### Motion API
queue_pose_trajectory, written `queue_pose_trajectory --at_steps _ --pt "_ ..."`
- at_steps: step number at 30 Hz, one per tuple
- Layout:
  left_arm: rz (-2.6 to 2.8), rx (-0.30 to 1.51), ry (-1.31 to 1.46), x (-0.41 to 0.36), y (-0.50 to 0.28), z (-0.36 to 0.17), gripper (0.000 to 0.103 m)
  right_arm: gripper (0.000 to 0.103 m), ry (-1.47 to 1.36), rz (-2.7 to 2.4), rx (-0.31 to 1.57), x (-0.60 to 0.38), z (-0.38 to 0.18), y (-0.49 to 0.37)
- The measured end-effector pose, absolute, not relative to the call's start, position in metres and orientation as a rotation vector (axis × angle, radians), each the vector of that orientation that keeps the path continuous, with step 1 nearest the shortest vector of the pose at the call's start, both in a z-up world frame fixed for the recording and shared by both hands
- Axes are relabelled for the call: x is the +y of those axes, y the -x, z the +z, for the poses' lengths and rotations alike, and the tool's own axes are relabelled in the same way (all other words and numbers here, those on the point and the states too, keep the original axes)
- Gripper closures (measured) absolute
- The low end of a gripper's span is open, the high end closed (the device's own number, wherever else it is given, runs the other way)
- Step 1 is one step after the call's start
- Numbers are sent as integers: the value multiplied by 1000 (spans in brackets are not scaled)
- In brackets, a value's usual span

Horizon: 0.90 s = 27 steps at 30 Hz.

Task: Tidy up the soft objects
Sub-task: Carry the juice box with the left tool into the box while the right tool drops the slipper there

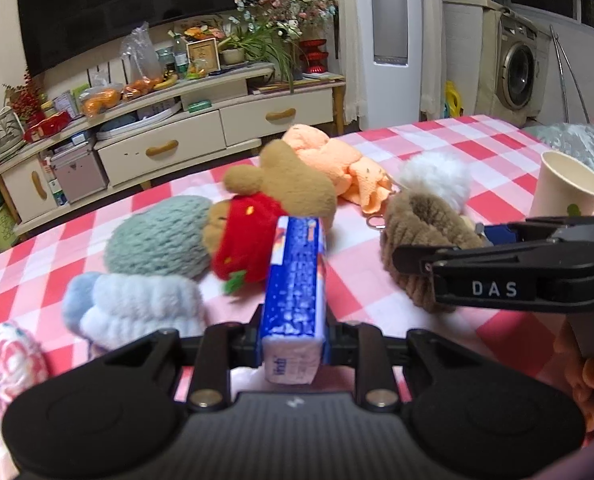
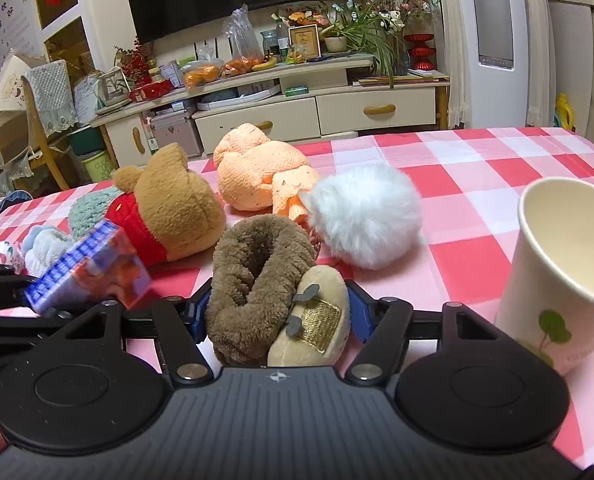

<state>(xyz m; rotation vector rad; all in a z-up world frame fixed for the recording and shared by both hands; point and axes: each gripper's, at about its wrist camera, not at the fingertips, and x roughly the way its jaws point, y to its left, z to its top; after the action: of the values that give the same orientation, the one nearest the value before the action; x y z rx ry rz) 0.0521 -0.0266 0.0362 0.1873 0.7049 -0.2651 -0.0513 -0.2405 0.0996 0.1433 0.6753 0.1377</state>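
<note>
My left gripper is shut on a blue tissue pack, held on edge above the checked tablecloth. From the right wrist the same pack shows at the left. My right gripper has its blue pads against both sides of a brown plush toy with a beige piece, which rests on the cloth. Behind lie a bear in a red shirt, a teal knitted piece, a pale blue fluffy item, an orange plush and a white pompom.
A paper cup stands upright close to the right of the right gripper. A pink patterned cloth lies at the near left. Beyond the table's far edge is a cluttered TV cabinet. A hand shows at the right.
</note>
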Motion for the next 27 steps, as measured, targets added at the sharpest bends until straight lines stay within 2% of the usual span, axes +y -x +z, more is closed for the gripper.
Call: queue_pose_trajectory --at_steps 27 --pt "-190 634 -56 42 23 91 80 24 -101 209 670 -204 133 105"
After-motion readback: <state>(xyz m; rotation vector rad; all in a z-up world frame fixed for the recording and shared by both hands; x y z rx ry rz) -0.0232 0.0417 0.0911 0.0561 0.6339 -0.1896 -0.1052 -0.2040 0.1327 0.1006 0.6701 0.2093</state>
